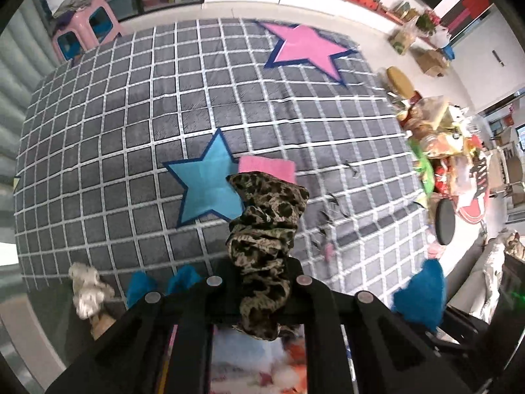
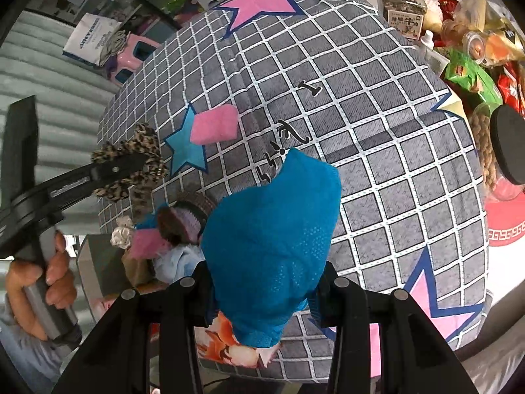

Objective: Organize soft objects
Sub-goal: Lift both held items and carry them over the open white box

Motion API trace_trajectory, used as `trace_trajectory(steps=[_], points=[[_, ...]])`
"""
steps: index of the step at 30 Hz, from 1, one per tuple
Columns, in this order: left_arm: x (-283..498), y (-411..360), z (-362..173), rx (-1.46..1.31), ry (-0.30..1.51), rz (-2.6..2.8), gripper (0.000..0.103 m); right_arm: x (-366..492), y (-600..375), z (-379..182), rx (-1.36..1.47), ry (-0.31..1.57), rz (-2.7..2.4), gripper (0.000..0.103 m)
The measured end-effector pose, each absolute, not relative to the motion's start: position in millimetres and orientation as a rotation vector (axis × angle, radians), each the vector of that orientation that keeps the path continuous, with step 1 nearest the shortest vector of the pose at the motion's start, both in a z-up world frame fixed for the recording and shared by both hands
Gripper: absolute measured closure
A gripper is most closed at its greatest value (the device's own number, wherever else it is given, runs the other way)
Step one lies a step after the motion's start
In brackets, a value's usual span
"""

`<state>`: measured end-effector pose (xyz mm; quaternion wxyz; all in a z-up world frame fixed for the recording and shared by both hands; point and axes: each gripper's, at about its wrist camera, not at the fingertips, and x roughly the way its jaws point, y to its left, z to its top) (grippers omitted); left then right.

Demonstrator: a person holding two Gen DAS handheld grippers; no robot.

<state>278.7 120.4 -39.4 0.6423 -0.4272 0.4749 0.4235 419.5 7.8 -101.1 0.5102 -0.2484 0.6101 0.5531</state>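
Note:
My left gripper (image 1: 259,279) is shut on a leopard-print scrunchie (image 1: 267,226) and holds it above the grey checked cloth (image 1: 131,115). The scrunchie also shows in the right wrist view (image 2: 131,167), with the left gripper (image 2: 144,164) clamped across it. My right gripper (image 2: 265,282) is shut on a blue mesh cloth (image 2: 275,233) held above the table; the cloth also shows in the left wrist view (image 1: 420,298). A pink sponge-like pad (image 2: 215,124) lies on the cloth beside a blue star; in the left wrist view it (image 1: 265,165) sits just behind the scrunchie.
A box at the near left edge holds soft items: a cream scrunchie (image 2: 119,234), a pink piece (image 2: 144,244), a brown-purple item (image 2: 183,220). Jars and snack packets (image 2: 459,39) crowd the right side. A pink stool (image 1: 83,29) stands beyond the table.

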Motion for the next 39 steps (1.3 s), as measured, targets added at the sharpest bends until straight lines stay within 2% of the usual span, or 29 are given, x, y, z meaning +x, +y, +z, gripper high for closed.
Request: trace_trajectory(steps=[4,7,15,24,33,39], points=[[240.0,84.6,-6.6,-0.995,1.058,0.961,0.089,418.8,0.1,-93.1,-0.635,1.458,1.367,0.06],[213.4,68.3,-14.6,-1.017,1.05,0.97,0.089,418.1,-8.5,-89.0,-0.675,1.448,1.4,0.06],[208.6,-8.6,-0.7,-1.005,1.047,0.99,0.089,396.9,-32.3,-92.9,-0.822,1.454,1.514,0.06],[182.3,-71.5,-2.2,-0.896,1.112,0.878,0.089,357.1,-76.6,-89.3,-0.866,1.443,1.522,0.06],[93.4,-107.3,13.6,-0.848,1.04,0.899,0.089,276.0,-126.0,-88.3,-0.877,1.484,1.502,0.06],[25.1,-115.6,18.6,-0.903,0.951,1.036,0.089,210.5,-127.9,-71.4,-0.974,1.381,1.594,0.06]])
